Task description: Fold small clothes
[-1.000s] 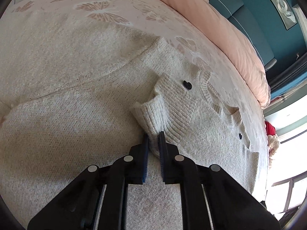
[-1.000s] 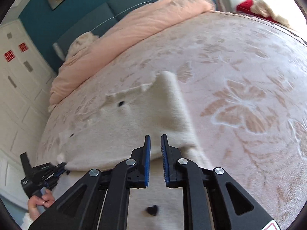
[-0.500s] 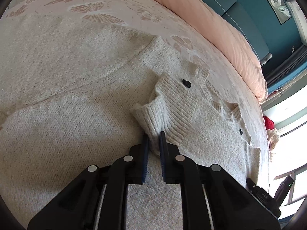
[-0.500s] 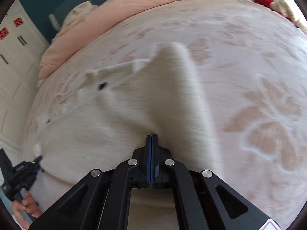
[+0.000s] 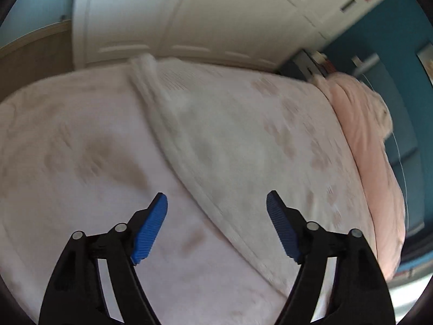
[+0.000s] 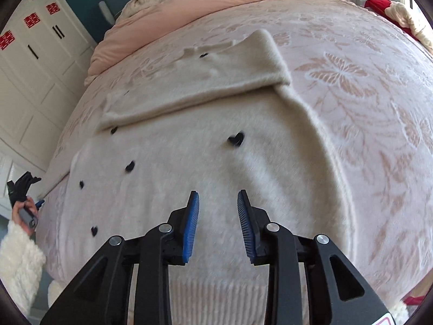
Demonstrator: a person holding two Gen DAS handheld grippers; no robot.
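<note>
A cream knit cardigan [image 6: 189, 168] with black heart buttons [image 6: 236, 138] lies flat on the bed. One sleeve [image 6: 216, 81] is folded across its upper part. My right gripper [image 6: 217, 203] hovers over the lower body of the cardigan, its jaws opening with nothing between them. In the blurred left wrist view, my left gripper [image 5: 216, 203] hangs above a ribbed edge of the cardigan [image 5: 205, 146], its jaws opening wide and holding nothing. The right wrist view shows the left gripper [image 6: 20, 189] at the bed's left side, in a hand with a fluffy white sleeve [image 6: 19, 260].
The bed carries a pink floral bedspread [image 6: 365, 108], with a rolled pink duvet [image 6: 216, 2] at its head. White wardrobe doors [image 6: 32, 62] stand along the left side. A red and cream bundle [image 6: 389, 8] lies at the far right corner.
The left gripper let go of the sleeve cuff, opened wide and swung off toward the bed's side. The right gripper closed, then opened again; the sleeve now lies folded across the cardigan.
</note>
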